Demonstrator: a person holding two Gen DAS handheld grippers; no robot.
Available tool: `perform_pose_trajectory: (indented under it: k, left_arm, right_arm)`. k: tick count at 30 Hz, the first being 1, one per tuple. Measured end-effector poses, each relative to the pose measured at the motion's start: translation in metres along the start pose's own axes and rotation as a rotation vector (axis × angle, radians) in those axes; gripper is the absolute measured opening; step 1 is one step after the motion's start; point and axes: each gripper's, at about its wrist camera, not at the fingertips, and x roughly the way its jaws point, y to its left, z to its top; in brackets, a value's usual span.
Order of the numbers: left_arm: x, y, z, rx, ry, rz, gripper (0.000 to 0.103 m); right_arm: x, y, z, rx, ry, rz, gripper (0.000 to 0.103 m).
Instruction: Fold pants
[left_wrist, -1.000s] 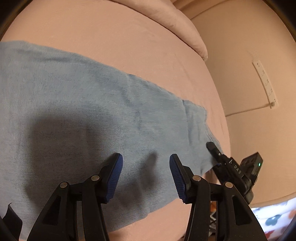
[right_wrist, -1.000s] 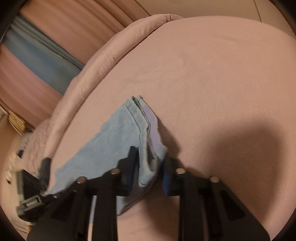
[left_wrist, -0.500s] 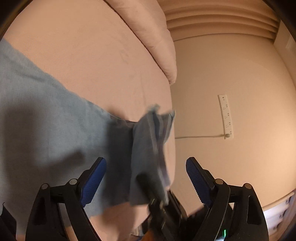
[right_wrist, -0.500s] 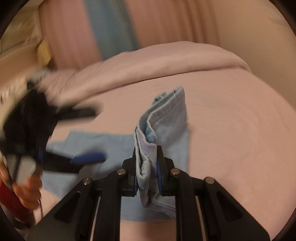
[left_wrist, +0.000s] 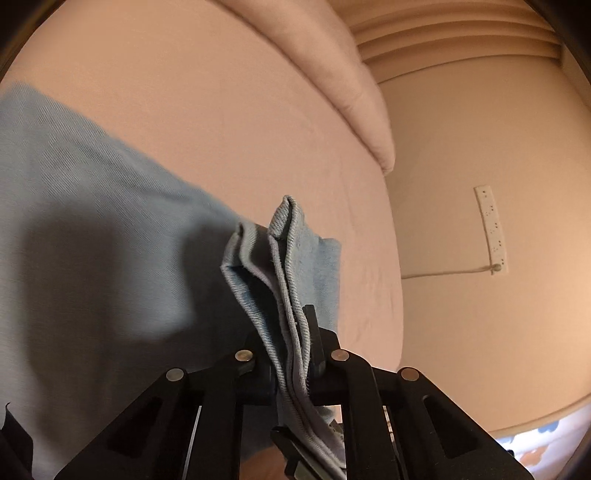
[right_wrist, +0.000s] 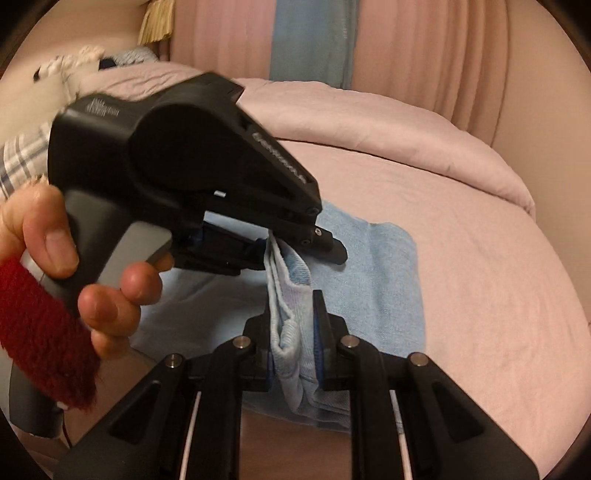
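Light blue denim pants (left_wrist: 92, 229) lie on a pink bed (left_wrist: 207, 110). My left gripper (left_wrist: 286, 332) is shut on a bunched, raised edge of the pants (left_wrist: 284, 258). In the right wrist view my right gripper (right_wrist: 293, 325) is shut on the same bunched edge (right_wrist: 291, 295), just below the left gripper (right_wrist: 295, 243), whose black body and the hand holding it fill the left. The rest of the pants (right_wrist: 380, 273) lies flat on the bed behind.
A pink duvet roll (right_wrist: 388, 125) lies along the bed's far side, with curtains (right_wrist: 406, 44) behind. A wall with a white power strip (left_wrist: 491, 229) is right of the bed edge. A checked pillow (right_wrist: 22, 158) is at far left.
My left gripper went from open over the flat pants to shut on the raised edge. My right gripper lifted that edge off the bed and brought it to the left gripper.
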Motion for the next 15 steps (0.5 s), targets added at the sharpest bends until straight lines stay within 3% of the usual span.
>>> perform_pose_trajectory:
  k: [3, 7, 13, 15]
  left_arm:
    - [-0.029, 0.01, 0.006, 0.03, -0.072, -0.001, 0.007]
    - [-0.054, 0.044, 0.01, -0.009, -0.124, 0.057, 0.007]
    - [-0.067, 0.091, 0.011, -0.056, -0.137, 0.149, 0.007]
    - [-0.065, 0.096, 0.011, -0.073, -0.14, 0.191, 0.014]
  right_arm:
    - [-0.003, 0.027, 0.006, -0.089, -0.042, -0.039, 0.016]
    - [0.008, 0.067, 0.017, -0.196, -0.068, -0.009, 0.016]
    - [0.035, 0.108, 0.017, -0.264, -0.018, 0.081, 0.017]
    - [0.043, 0.113, 0.015, -0.298, 0.008, 0.096, 0.021]
